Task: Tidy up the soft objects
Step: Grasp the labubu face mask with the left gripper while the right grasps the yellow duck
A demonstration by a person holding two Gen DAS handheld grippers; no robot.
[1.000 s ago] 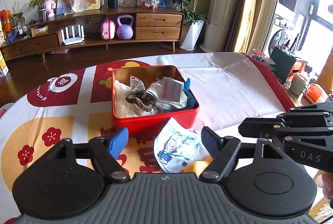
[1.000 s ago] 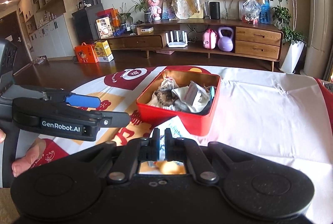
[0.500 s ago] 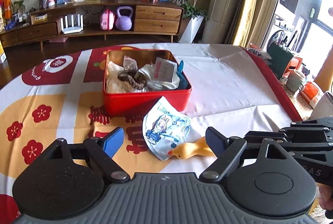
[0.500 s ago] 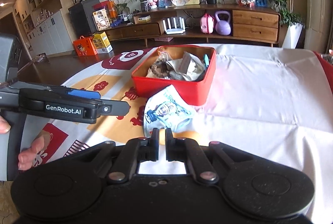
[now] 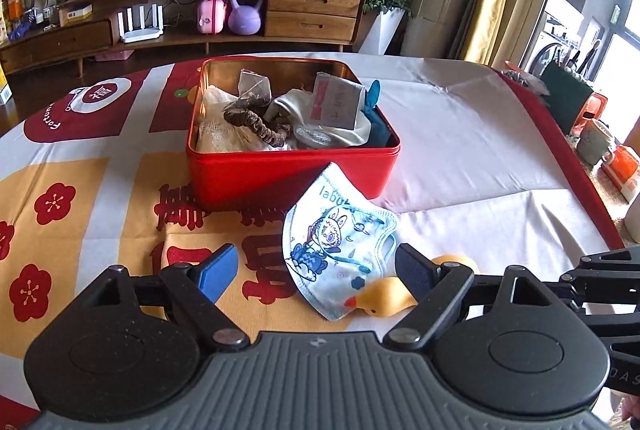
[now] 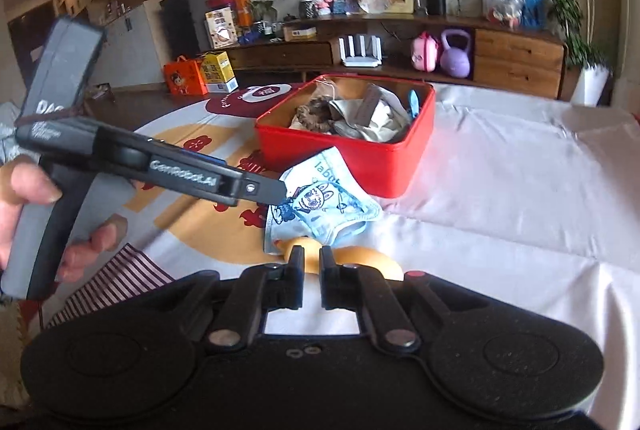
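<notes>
Your left claw (image 5: 316,270) stands wide open and holds nothing, poised over the cartoon face mask (image 5: 338,244) and yellow rubber duck (image 5: 380,300) lying just before the red tin (image 5: 292,170) on the bench (image 5: 460,134). Your right claw (image 6: 310,270) is nearly closed with a narrow gap, empty, near the duck. The tin holds soft items.

My left camera looks along my wide-apart jaws, low over the surface, facing the red tin (image 5: 292,174) close ahead. My right camera sits further right, angled leftward at the tin (image 6: 352,154). Both share the tin, the printed mask (image 5: 336,242) and the far sideboard (image 6: 440,42).
</notes>
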